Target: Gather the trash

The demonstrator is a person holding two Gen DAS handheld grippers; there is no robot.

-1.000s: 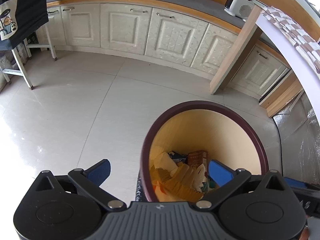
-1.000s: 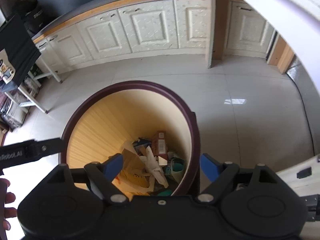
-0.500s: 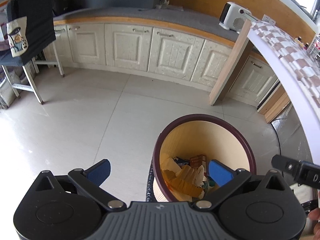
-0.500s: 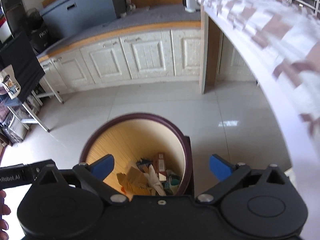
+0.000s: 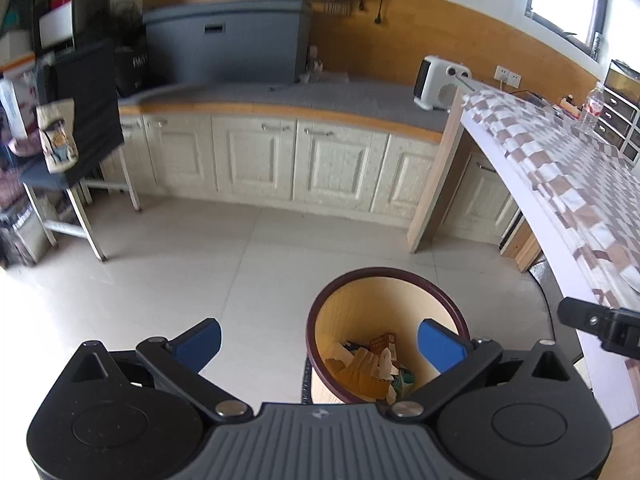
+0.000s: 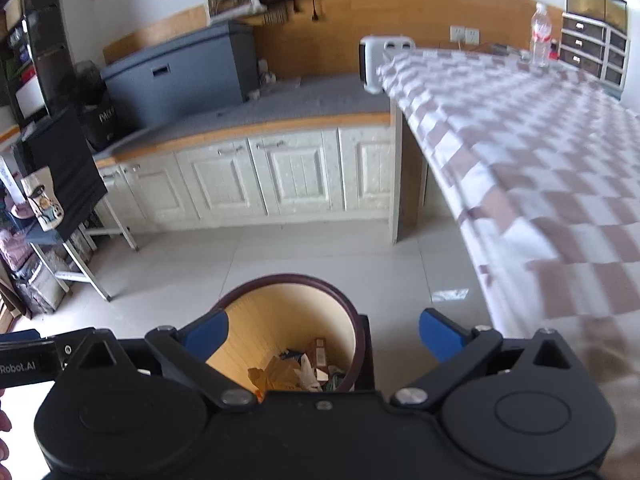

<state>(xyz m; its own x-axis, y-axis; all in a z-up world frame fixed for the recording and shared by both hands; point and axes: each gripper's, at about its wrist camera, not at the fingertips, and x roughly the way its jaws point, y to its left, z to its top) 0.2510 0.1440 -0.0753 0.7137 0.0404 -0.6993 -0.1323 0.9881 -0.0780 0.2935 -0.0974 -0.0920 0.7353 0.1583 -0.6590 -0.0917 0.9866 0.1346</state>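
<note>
Both grippers, left gripper (image 5: 318, 342) and right gripper (image 6: 323, 334), now sit higher above the bin (image 5: 384, 276) at 6 o'clock; right jaws have just been opening, both pairs apart and empty, so the drop looks done.

We look down and forward along each claw from above the floor. Both wrist views share the trash bin (image 5: 386, 336) (image 6: 296, 336), the cabinets (image 5: 280, 168) (image 6: 256, 176) behind, and the checkered surface (image 5: 560, 184) (image 6: 520, 152) at right.
</note>
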